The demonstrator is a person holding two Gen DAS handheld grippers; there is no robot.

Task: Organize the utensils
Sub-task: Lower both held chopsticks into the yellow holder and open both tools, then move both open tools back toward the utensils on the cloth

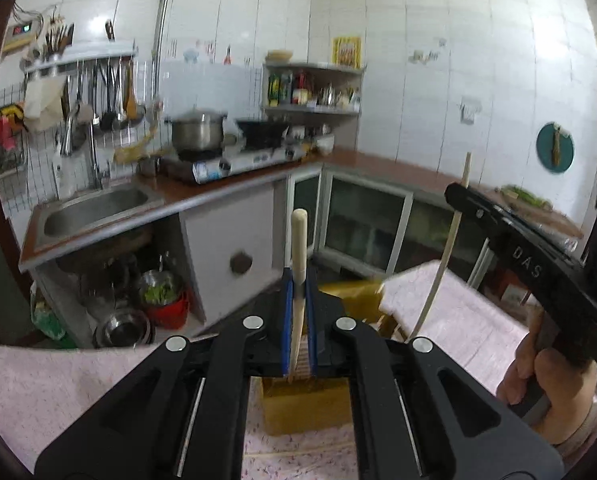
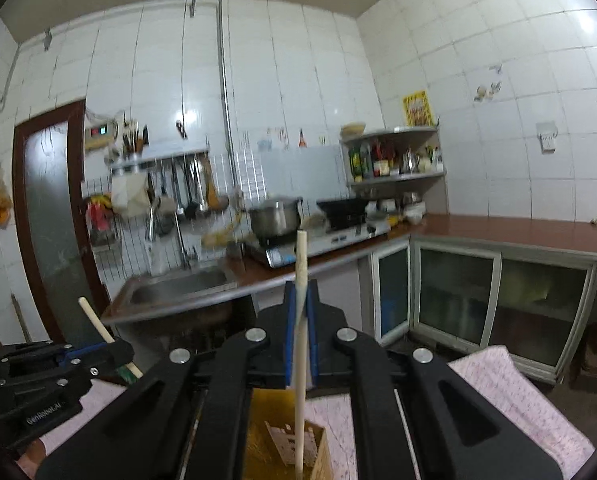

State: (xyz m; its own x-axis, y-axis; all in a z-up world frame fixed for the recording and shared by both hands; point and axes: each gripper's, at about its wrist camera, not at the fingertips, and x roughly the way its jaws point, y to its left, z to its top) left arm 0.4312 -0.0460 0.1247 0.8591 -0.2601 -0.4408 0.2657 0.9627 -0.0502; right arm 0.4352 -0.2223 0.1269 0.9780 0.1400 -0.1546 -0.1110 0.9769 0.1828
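**Q:** What do your two tongs hold?

**A:** My left gripper (image 1: 298,300) has its blue pads closed on a pale wooden chopstick (image 1: 298,264). The stick stands nearly upright between them, its thick rounded end up. My right gripper (image 2: 300,312) is closed the same way on a second chopstick (image 2: 301,320), thinner, also nearly upright.

**Q:** Where do the sticks point at the bottom?

**A:** Both lower ends hang over a yellow cardboard box (image 2: 282,440) that stands open-topped on the table with the pink cloth (image 1: 458,320). In the right wrist view the thin stick's tip reaches down to the box opening; whether it touches the inside I cannot tell. In the left wrist view the thick stick's lower end is hidden behind my own pads.

**Q:** Can each camera see the other gripper?

**A:** Yes. From the left, the right one appears at the right edge, my hand (image 1: 550,384) around its handle. From the right, the left one sits at the lower left.

**Q:** Anything behind?

**A:** A brown counter (image 2: 498,228) with a steel sink (image 2: 182,284), a stove and a pot (image 2: 274,216).
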